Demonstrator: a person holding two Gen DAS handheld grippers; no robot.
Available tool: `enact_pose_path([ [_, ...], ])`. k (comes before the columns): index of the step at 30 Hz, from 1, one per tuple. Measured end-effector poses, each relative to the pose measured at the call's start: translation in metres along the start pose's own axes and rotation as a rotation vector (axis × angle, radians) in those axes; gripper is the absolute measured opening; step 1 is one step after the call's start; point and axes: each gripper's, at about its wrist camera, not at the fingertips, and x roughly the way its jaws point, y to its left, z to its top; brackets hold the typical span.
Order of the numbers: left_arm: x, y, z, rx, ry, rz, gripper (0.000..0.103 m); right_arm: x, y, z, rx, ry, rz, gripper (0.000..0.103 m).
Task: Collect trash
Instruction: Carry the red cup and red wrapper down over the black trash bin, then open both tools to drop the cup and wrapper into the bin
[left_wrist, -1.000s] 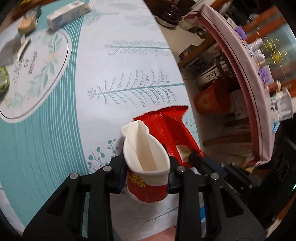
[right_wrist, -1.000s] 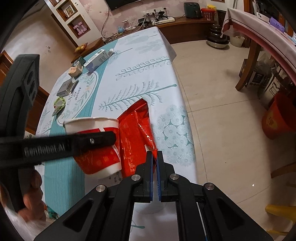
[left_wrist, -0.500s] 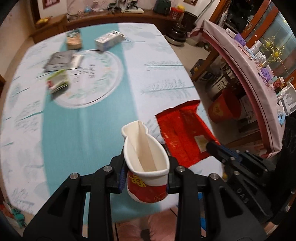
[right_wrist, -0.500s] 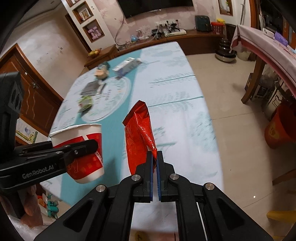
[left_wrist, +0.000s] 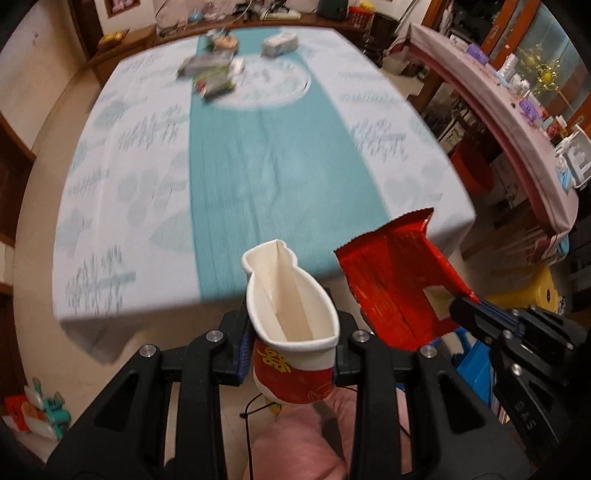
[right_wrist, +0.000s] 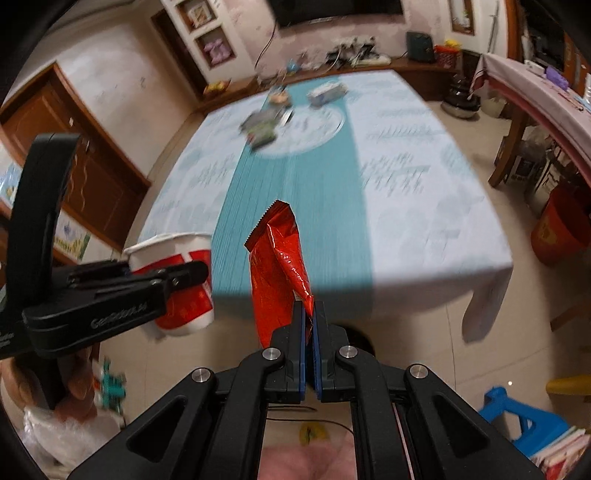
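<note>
My left gripper (left_wrist: 291, 332) is shut on a squashed red-and-white paper cup (left_wrist: 291, 325), held in the air off the near edge of the table (left_wrist: 258, 177). The cup also shows in the right wrist view (right_wrist: 181, 273) at the left. My right gripper (right_wrist: 309, 314) is shut on the corner of a red snack wrapper (right_wrist: 277, 266), which stands up from the jaws. In the left wrist view the wrapper (left_wrist: 395, 284) hangs to the right of the cup. Both are clear of the tablecloth.
Several packets and a small box (left_wrist: 279, 42) lie at the table's far end. A red bucket (right_wrist: 557, 232) stands on the floor to the right, a blue stool (right_wrist: 517, 413) near right. A clear plastic bag (right_wrist: 55, 435) is at lower left.
Both grippers have pulled back from the table toward me, carrying the cup and the wrapper; the wrapper has lifted off the tablecloth and the whole table is now in view.
</note>
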Motion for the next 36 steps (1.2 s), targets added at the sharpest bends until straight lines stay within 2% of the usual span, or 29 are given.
enact_pose_path([
  [6, 0.046, -0.001, -0.066, -0.010, 0.091, 0.014, 0.027, 0.025, 0.008, -0.068, -0.017, 0.132, -0.006, 0.003],
  [10, 0.093, -0.007, -0.106, -0.001, 0.127, 0.014, 0.027, 0.071, -0.007, -0.113, -0.009, 0.222, -0.025, 0.003],
  [16, 0.192, -0.010, -0.154, 0.003, 0.199, 0.046, 0.027, 0.156, -0.034, -0.169, 0.029, 0.318, -0.059, 0.003],
  [23, 0.281, -0.008, -0.176, 0.000, 0.220, 0.078, 0.028, 0.252, -0.060, -0.205, 0.024, 0.356, -0.103, 0.003],
  [30, 0.339, -0.010, -0.168, 0.002, 0.248, 0.097, 0.029, 0.325, -0.082, -0.218, 0.075, 0.381, -0.076, 0.004],
  [32, 0.347, -0.003, -0.162, -0.017, 0.256, 0.076, 0.030, 0.341, -0.088, -0.218, 0.097, 0.402, -0.052, 0.008],
  [33, 0.350, -0.001, -0.161, -0.029, 0.259, 0.063, 0.031, 0.347, -0.090, -0.219, 0.101, 0.409, -0.049, 0.017],
  [34, 0.353, 0.002, -0.161, -0.041, 0.263, 0.055, 0.034, 0.351, -0.091, -0.218, 0.102, 0.410, -0.043, 0.033],
  [36, 0.355, 0.005, -0.159, -0.058, 0.263, 0.059, 0.041, 0.359, -0.093, -0.211, 0.103, 0.399, -0.042, 0.046],
])
